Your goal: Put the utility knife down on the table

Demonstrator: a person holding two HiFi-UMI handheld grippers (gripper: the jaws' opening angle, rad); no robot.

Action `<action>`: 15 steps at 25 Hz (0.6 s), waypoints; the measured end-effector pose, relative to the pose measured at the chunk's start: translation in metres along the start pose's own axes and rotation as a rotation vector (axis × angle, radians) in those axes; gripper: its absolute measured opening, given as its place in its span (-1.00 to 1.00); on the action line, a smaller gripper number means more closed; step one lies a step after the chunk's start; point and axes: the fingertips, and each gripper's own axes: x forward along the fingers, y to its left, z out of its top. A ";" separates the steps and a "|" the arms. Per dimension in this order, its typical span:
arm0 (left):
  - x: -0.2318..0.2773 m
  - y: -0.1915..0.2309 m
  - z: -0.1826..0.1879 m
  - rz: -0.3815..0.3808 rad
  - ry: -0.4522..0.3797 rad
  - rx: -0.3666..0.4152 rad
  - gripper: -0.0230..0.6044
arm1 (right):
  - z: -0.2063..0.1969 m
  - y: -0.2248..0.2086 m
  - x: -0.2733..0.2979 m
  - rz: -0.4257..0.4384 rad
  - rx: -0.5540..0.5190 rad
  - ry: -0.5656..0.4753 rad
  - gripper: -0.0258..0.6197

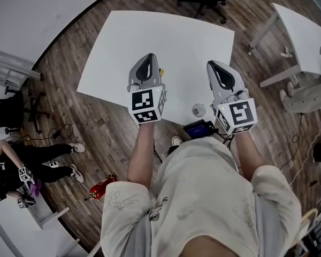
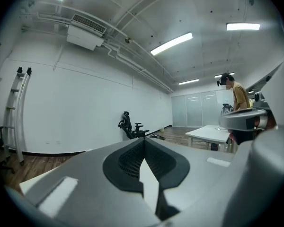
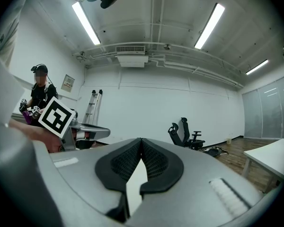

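Holding nothing, left hand-held gripper (image 1: 148,58) closed, right hand-held gripper (image 1: 212,64) closed

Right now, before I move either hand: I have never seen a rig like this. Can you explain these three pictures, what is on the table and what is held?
There is no robot: a person holds a two-jaw tool in each hand. The top-down picture comes from a camera on the person's head; it shows the left gripper and right gripper above a white table. The other two pictures come from cameras riding on each gripper, looking along its jaws into the room. In both, the jaws are closed together with nothing between them, so nothing is held. On the table a small yellow thing shows beside the left gripper, possibly the knife, and a small round object sits near the front edge.
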 end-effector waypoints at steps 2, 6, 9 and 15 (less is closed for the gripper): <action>-0.007 0.002 0.007 0.006 -0.025 0.006 -0.87 | 0.000 0.001 0.000 0.000 -0.001 -0.002 -0.90; -0.019 0.005 0.020 0.015 -0.072 0.011 -0.87 | 0.000 0.003 0.001 -0.002 -0.003 -0.007 -0.90; -0.028 0.006 0.026 0.020 -0.103 0.010 -0.87 | -0.002 0.003 0.001 -0.001 -0.004 -0.007 -0.90; -0.046 0.006 0.037 0.031 -0.156 0.014 -0.87 | -0.002 0.005 0.002 0.000 0.000 -0.010 -0.90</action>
